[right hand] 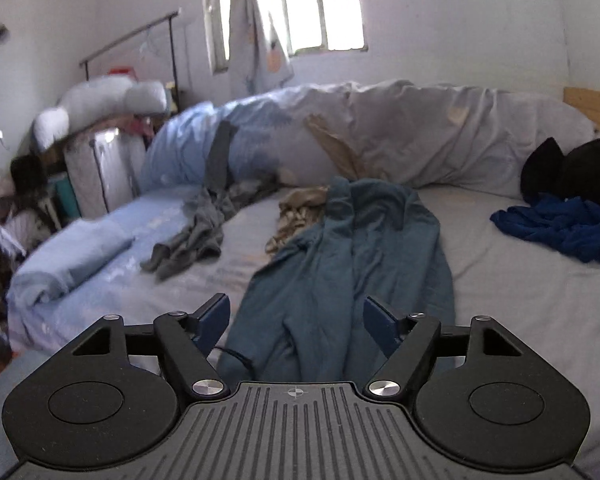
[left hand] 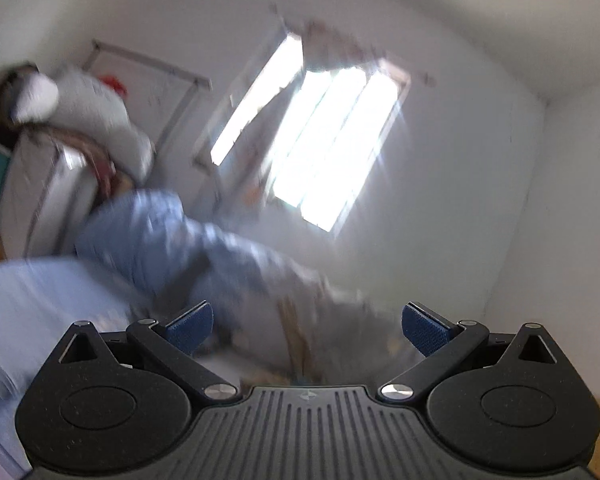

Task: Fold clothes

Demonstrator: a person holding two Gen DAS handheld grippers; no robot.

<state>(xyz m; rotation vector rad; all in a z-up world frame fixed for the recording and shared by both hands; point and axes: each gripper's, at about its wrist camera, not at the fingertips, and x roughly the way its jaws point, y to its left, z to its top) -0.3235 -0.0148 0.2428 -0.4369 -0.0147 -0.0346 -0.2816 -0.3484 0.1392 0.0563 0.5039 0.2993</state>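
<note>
In the right wrist view a teal long-sleeved garment (right hand: 352, 264) lies spread lengthwise on the bed (right hand: 520, 292), straight ahead of my right gripper (right hand: 296, 320). That gripper is open and empty, just above the garment's near hem. A grey garment (right hand: 196, 236) lies crumpled to the left, a tan patterned one (right hand: 300, 212) behind the teal one, and a dark blue one (right hand: 564, 228) at the right. My left gripper (left hand: 306, 330) is open and empty, tilted up toward the wall and window; its view is blurred.
A rumpled duvet (right hand: 340, 132) runs along the bed's far side under a window (right hand: 320, 4). A black item (right hand: 580, 172) lies at the far right by a wooden headboard (right hand: 596, 108). A suitcase (right hand: 100, 168), pillows and a clothes rail (right hand: 132, 36) crowd the left.
</note>
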